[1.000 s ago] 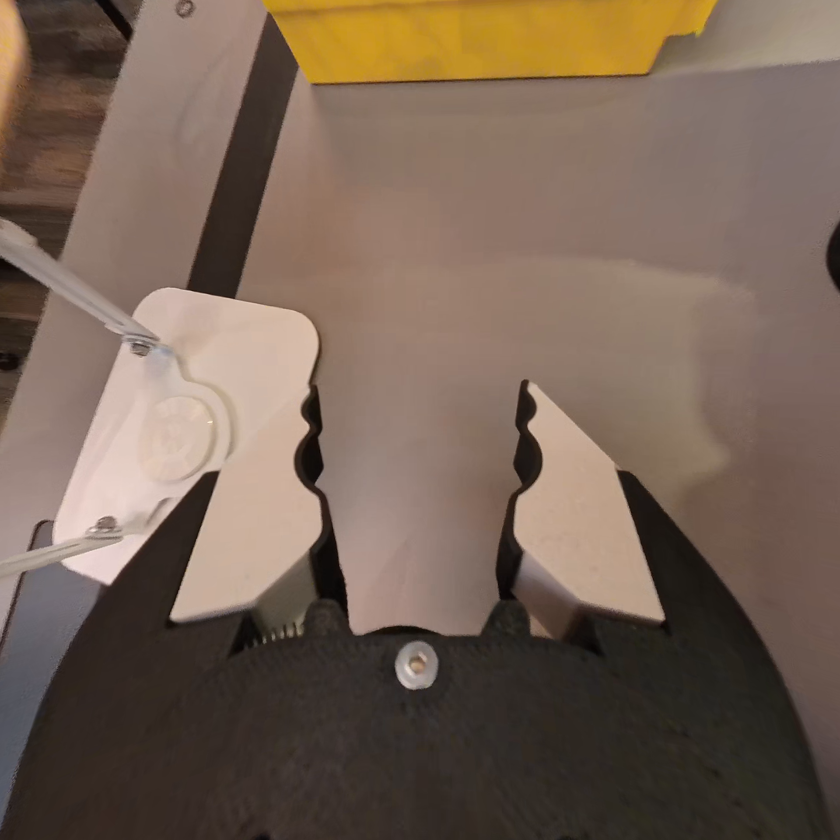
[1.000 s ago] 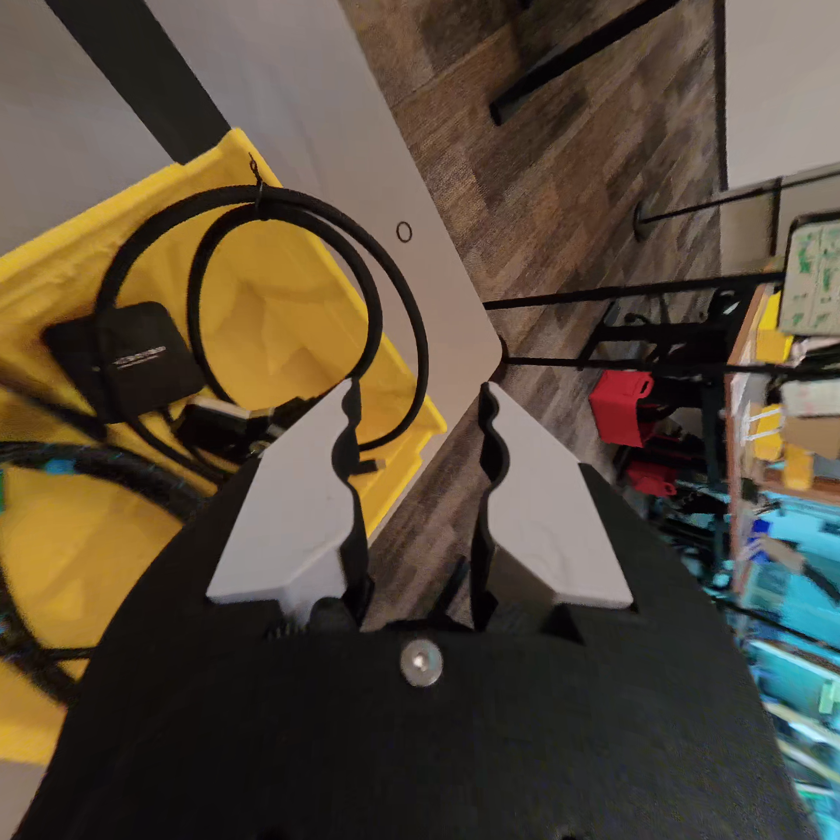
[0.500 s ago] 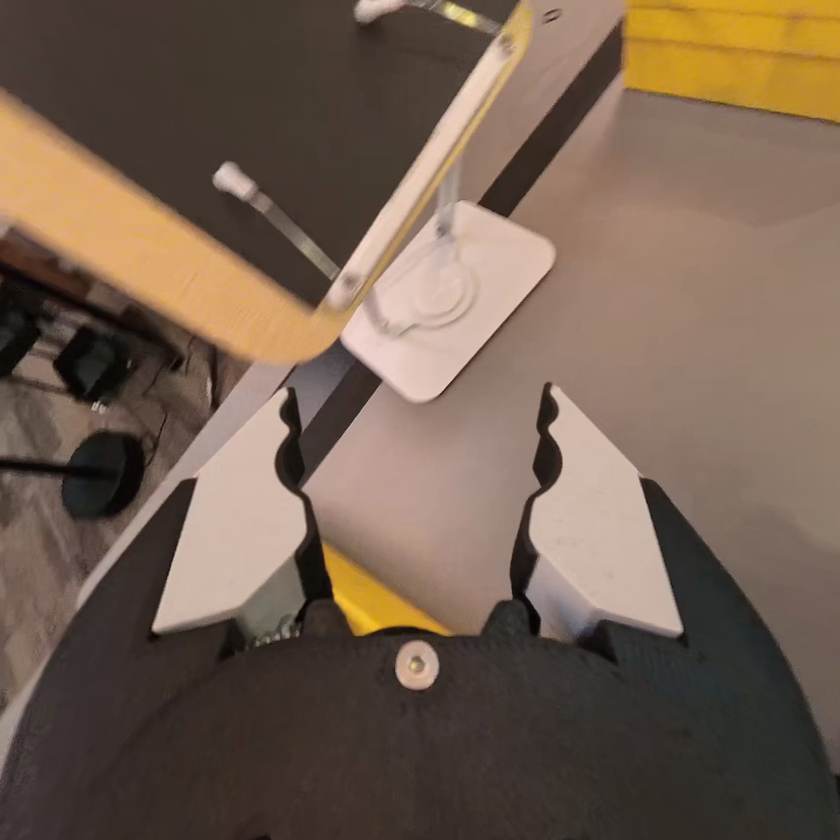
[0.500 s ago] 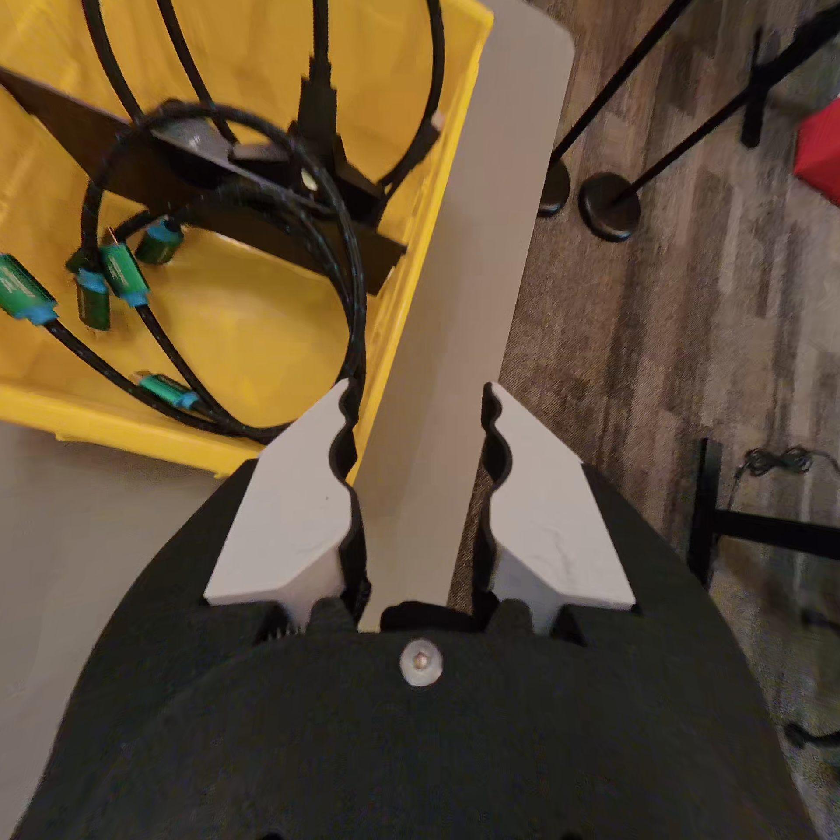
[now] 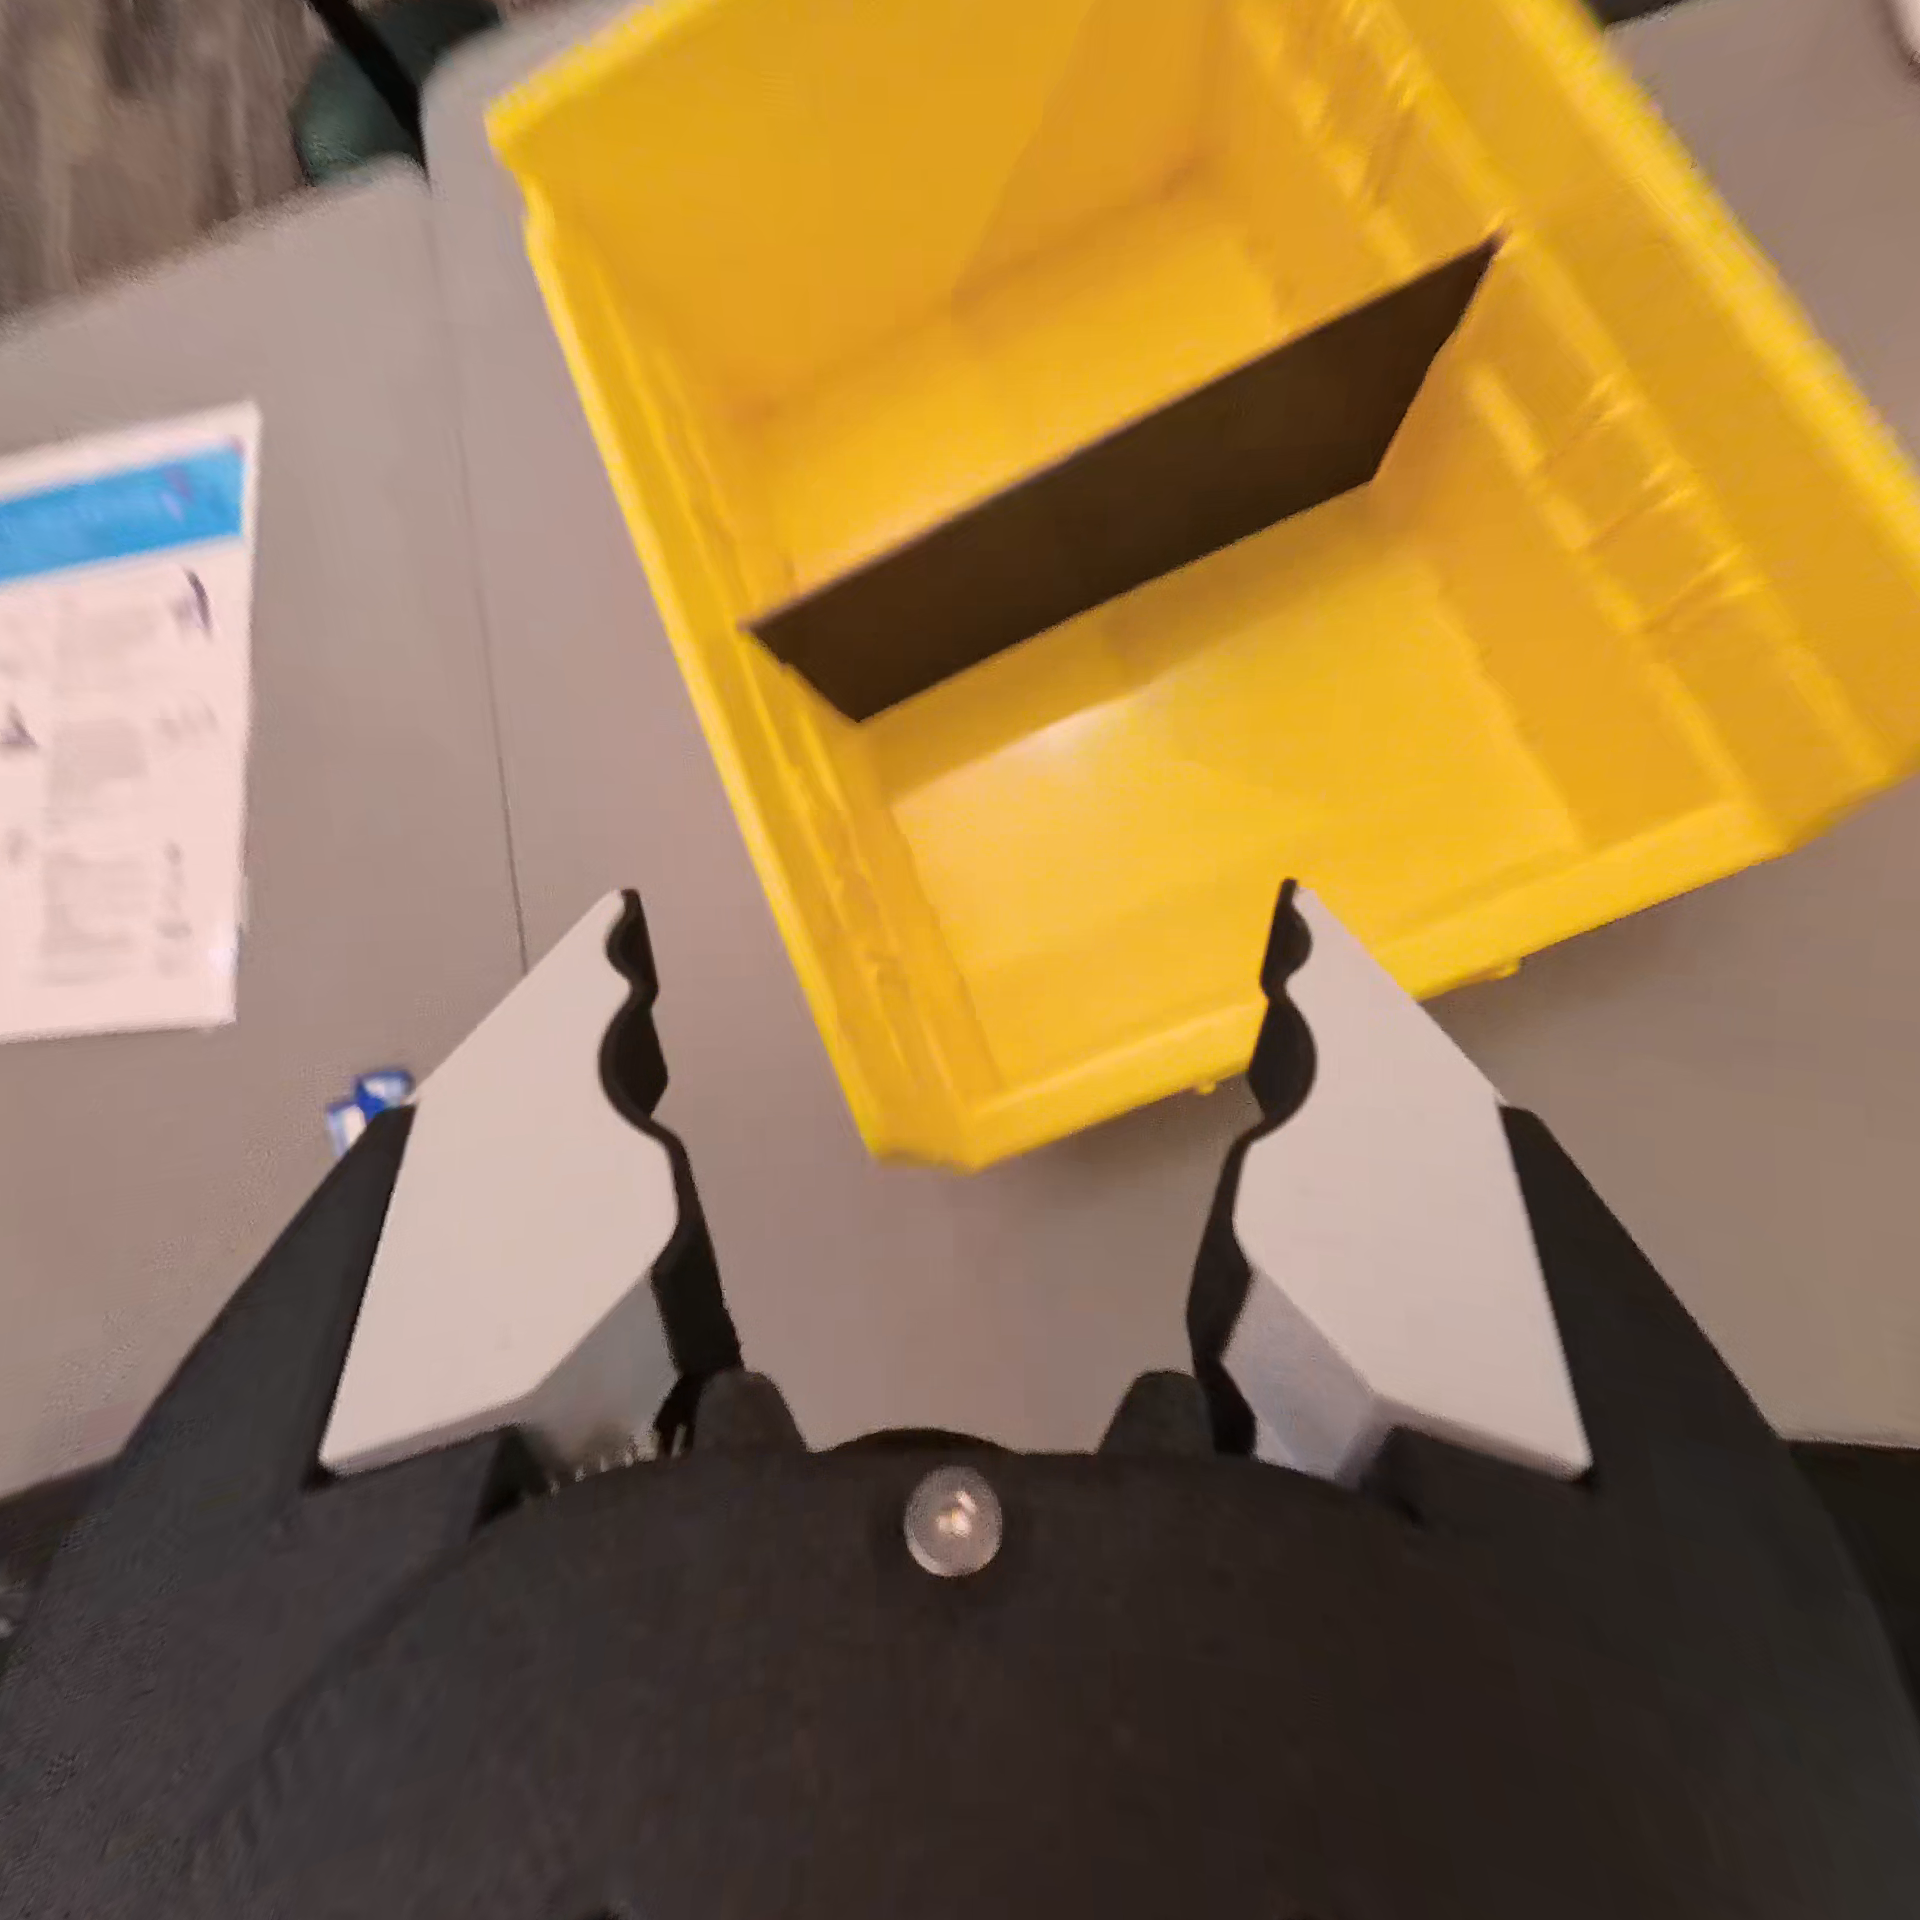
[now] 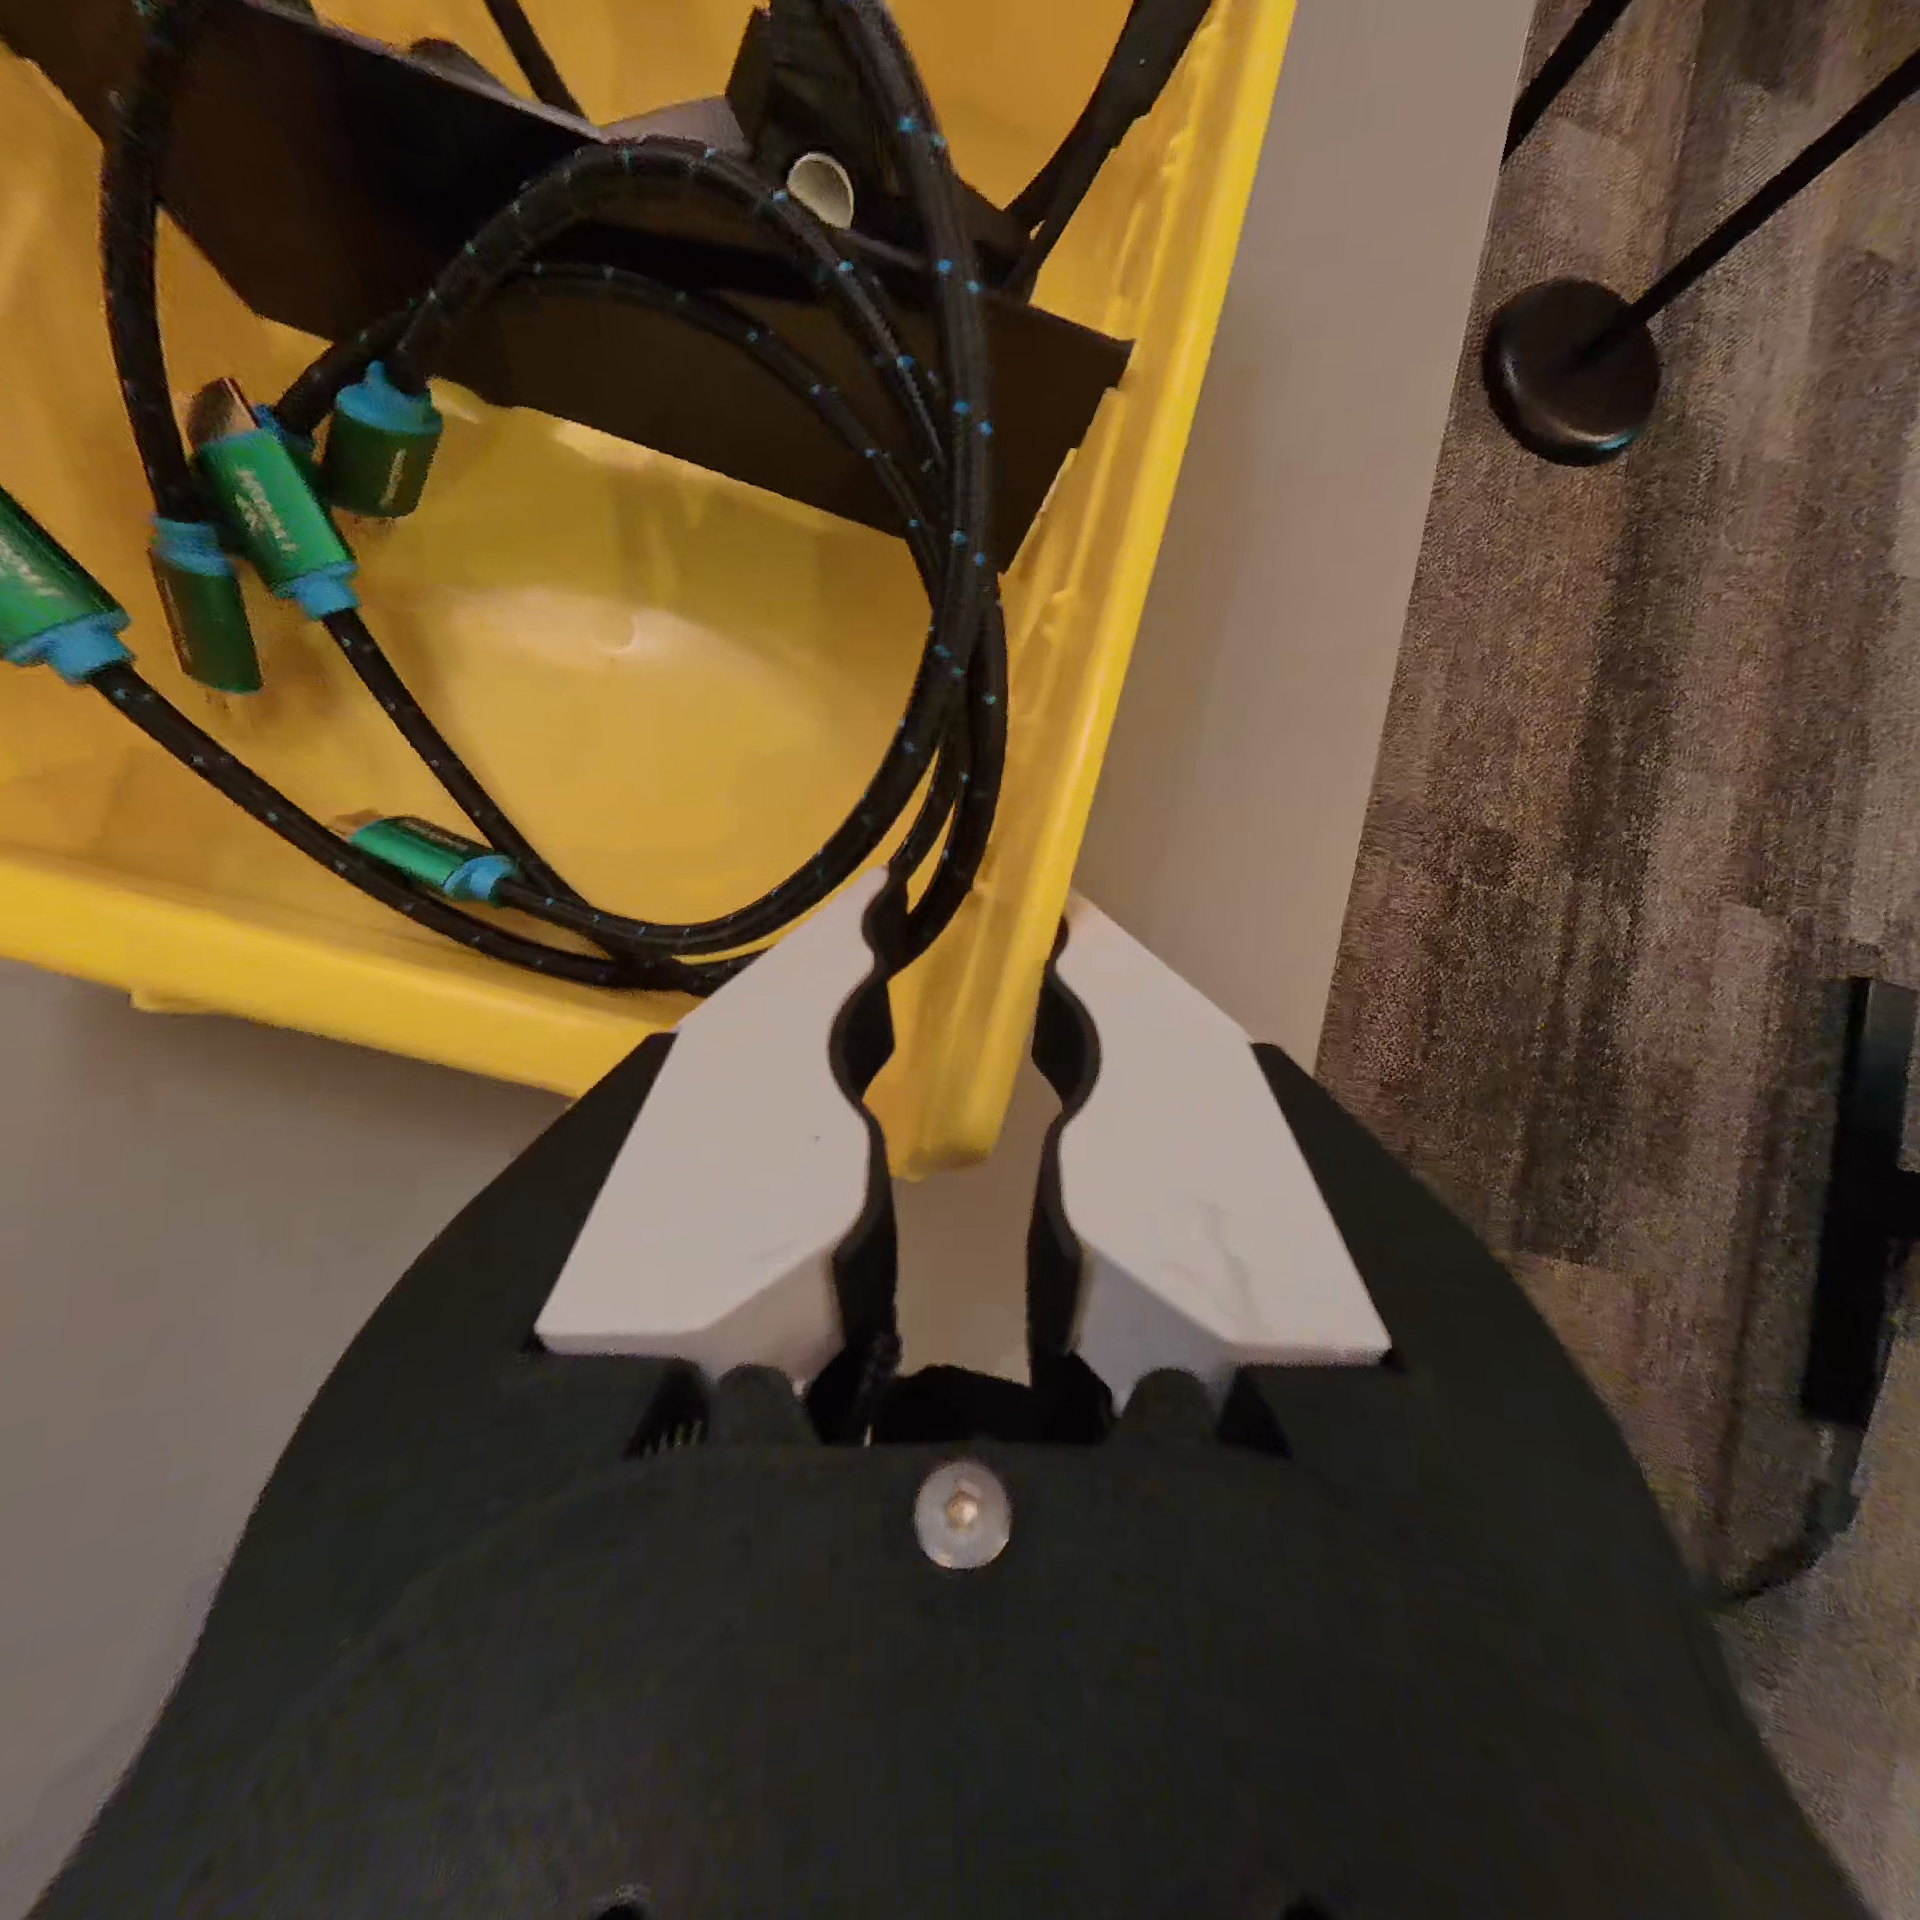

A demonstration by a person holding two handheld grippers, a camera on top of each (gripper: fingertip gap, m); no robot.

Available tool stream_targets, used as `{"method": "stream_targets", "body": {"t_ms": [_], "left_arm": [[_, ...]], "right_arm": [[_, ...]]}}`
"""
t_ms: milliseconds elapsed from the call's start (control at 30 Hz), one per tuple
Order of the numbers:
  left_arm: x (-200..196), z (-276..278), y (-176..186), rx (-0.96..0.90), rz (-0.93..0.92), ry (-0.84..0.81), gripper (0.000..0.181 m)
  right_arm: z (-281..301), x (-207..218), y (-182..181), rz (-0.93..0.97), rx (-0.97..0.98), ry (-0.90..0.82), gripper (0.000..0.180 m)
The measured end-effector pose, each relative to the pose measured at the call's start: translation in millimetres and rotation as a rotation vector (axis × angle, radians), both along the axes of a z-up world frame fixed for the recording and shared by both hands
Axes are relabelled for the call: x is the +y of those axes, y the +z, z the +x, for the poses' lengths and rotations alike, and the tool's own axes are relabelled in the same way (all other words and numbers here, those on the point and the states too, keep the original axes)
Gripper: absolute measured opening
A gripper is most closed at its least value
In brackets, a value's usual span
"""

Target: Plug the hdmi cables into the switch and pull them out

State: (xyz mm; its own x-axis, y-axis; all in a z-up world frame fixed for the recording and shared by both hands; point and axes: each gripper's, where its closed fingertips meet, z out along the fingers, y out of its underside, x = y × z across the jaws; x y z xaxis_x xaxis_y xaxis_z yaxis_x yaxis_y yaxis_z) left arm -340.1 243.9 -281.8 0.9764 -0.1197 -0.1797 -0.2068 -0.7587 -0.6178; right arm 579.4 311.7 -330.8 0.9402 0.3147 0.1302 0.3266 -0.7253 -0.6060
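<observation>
Several black braided HDMI cables (image 6: 935,623) with green plugs (image 6: 275,530) lie coiled in a yellow bin (image 6: 312,977) in the right wrist view. A black divider (image 6: 727,416) crosses that bin, and dark items behind it are mostly hidden, so I cannot pick out the switch. My right gripper (image 6: 971,914) is open with a narrow gap, empty, above the bin's near right corner; a cable loop passes close to its left fingertip. My left gripper (image 5: 956,904) is wide open and empty, above the near corner of a second, empty yellow bin (image 5: 852,935).
The empty bin has a black divider (image 5: 1122,499) and sits on a grey table (image 5: 1039,1247). A printed sheet (image 5: 114,727) lies at the left. The table edge (image 6: 1278,520) is right of the cable bin, with carpet and a black stand base (image 6: 1569,384) beyond.
The left view has swung from the clear stand over to the empty yellow bin. My right gripper has moved nearer the cable bin and its jaws have narrowed.
</observation>
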Motion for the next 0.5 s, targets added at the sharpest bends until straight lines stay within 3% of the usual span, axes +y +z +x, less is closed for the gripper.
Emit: {"method": "stream_targets", "body": {"t_ms": [100, 200, 333, 400, 500], "left_arm": [[-8.2, -13.6, -39.5, -0.085, -0.076, 0.055, 0.131], [-6.1, -13.8, -65.1, -0.181, -0.103, 0.072, 0.129], [-2.4, -2.5, -83.6, -0.281, -0.129, 0.032, 0.1], [-1.1, 9.2, -86.6, -0.378, -0.145, -0.009, 0.073], [3.0, 5.4, -86.7, -0.441, -0.13, -0.002, 0.05]], "right_arm": [[-3.1, 3.7, 1.0, 0.027, 0.054, -0.005, 0.016], [-8.7, 4.6, 1.5, 0.03, 0.096, 0.002, 0.013], [-24.8, 3.3, 1.6, 0.028, 0.109, 0.027, 0.013], [-37.4, 2.7, 1.7, 0.028, 0.115, 0.046, 0.013], [-56.4, 2.6, 1.7, 0.033, 0.119, 0.059, 0.014]]}}
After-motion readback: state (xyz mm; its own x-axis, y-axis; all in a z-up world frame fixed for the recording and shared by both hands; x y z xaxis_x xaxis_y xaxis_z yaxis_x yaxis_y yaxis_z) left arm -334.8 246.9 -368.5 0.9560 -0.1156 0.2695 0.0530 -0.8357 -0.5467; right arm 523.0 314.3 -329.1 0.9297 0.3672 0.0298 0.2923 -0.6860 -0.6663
